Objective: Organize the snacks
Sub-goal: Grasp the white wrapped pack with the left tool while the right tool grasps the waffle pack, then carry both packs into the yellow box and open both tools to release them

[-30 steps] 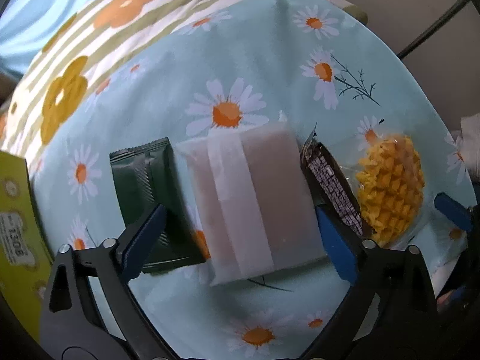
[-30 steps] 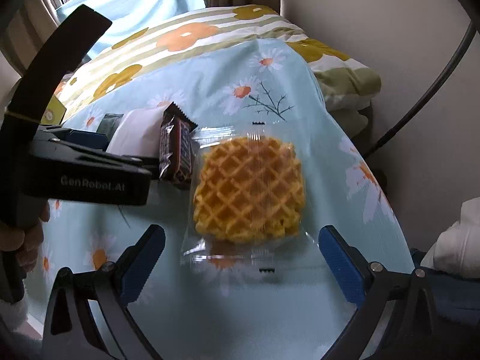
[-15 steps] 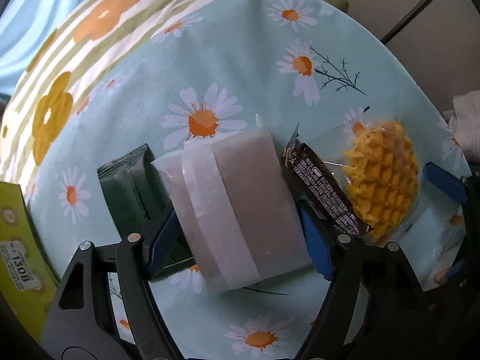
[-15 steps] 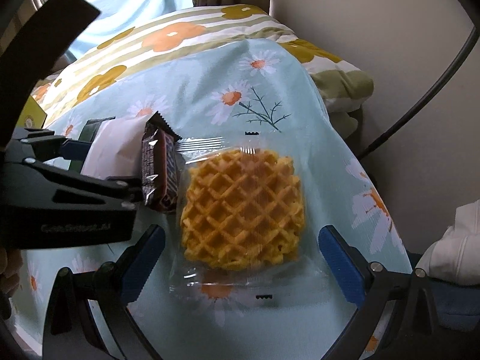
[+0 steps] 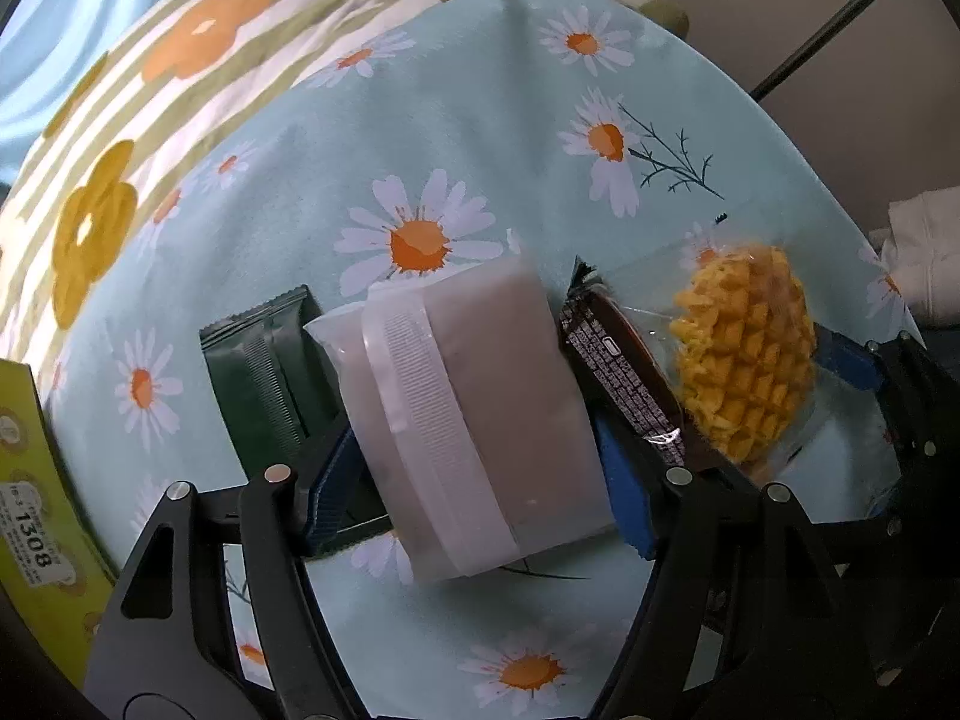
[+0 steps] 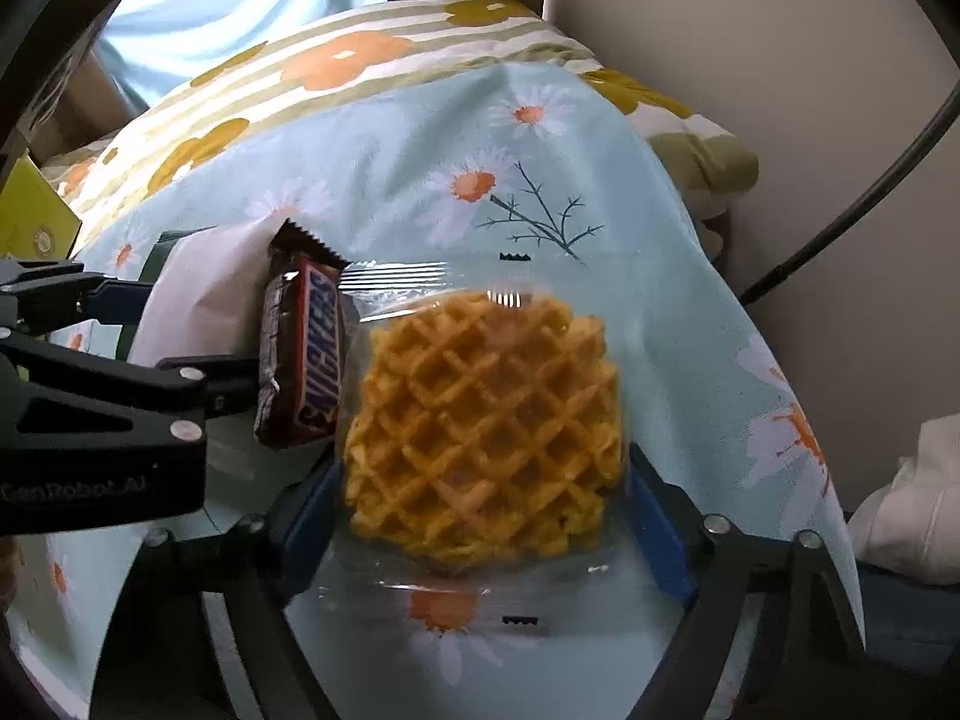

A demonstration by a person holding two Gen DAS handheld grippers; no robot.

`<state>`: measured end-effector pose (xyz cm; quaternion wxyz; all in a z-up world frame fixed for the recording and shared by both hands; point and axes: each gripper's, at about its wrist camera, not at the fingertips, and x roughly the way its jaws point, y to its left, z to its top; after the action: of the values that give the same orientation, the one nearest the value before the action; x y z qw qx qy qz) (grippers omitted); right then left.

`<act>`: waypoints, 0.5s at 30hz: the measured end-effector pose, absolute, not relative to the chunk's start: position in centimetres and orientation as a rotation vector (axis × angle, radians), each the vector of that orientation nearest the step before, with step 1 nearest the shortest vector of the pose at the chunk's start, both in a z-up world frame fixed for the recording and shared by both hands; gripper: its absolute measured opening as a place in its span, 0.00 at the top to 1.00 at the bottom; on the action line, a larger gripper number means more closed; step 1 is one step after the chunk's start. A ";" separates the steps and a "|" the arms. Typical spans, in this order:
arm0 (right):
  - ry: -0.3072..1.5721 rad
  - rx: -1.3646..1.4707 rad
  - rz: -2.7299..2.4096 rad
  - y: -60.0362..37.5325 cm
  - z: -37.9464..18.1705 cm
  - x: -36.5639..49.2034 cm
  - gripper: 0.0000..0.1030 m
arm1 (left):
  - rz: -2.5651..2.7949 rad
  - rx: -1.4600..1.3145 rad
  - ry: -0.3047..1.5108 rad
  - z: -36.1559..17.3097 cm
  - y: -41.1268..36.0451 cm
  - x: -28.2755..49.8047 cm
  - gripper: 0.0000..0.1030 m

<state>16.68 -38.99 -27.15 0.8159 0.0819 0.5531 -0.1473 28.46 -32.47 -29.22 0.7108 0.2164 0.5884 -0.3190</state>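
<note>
On a daisy-print cloth lie a dark green packet [image 5: 264, 372], a frosted white pack [image 5: 474, 414], a Snickers bar [image 5: 624, 378] [image 6: 309, 360] and a wrapped waffle [image 5: 744, 360] [image 6: 486, 432]. My left gripper [image 5: 480, 486] has closed its blue pads on both sides of the white pack. My right gripper [image 6: 480, 516] has closed its pads against the waffle's wrapper. The left gripper's body shows at the left of the right wrist view.
A yellow-green box [image 5: 30, 516] stands at the left edge. A striped flower pillow [image 6: 336, 72] lies behind the cloth. White fabric [image 6: 906, 504] sits off the right edge, by a wall and a dark cable [image 6: 852, 204].
Both grippers moved forward and closed: the left pads came in onto the white pack, the right pads came in onto the waffle wrapper.
</note>
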 end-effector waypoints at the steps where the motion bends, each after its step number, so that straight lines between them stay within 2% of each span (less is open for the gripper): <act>1: 1.178 0.173 -0.313 -38.9 -27.1 16.7 0.23 | -0.707 0.478 1.304 -29.2 -32.4 28.4 0.34; 5: 1.164 0.195 -0.306 -39.1 -26.8 16.3 0.28 | -0.702 0.458 1.299 -28.8 -32.0 28.5 0.35; 15: 1.112 0.202 -0.270 -38.8 -23.8 14.9 0.29 | -0.682 0.379 1.231 -24.9 -30.8 27.6 0.35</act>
<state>14.94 -38.78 -23.77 0.8360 0.0956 0.5251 -0.1276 27.56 -30.84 -24.89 0.7461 0.1730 0.5625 -0.3116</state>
